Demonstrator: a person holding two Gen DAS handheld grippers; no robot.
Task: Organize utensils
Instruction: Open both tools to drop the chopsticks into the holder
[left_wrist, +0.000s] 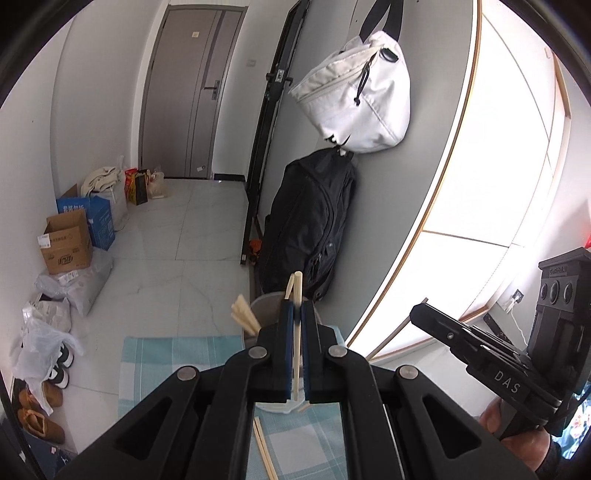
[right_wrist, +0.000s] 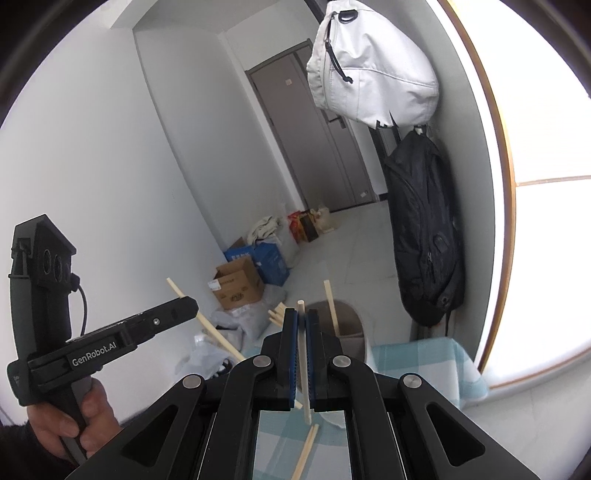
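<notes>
Above the checked tablecloth (left_wrist: 166, 354), the left gripper (left_wrist: 297, 314) is clenched on one chopstick (left_wrist: 297, 354), and the right gripper (right_wrist: 301, 321) clamps another (right_wrist: 303, 365). Transfer step, I'd say: next, tip each into the grey holder (right_wrist: 351, 325). Loose chopsticks (right_wrist: 306, 448) lie below.

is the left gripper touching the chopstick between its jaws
Touching. In the left wrist view the left gripper has its jaws shut on the chopstick, the blue pads pressed against both of its sides with no gap.
</notes>
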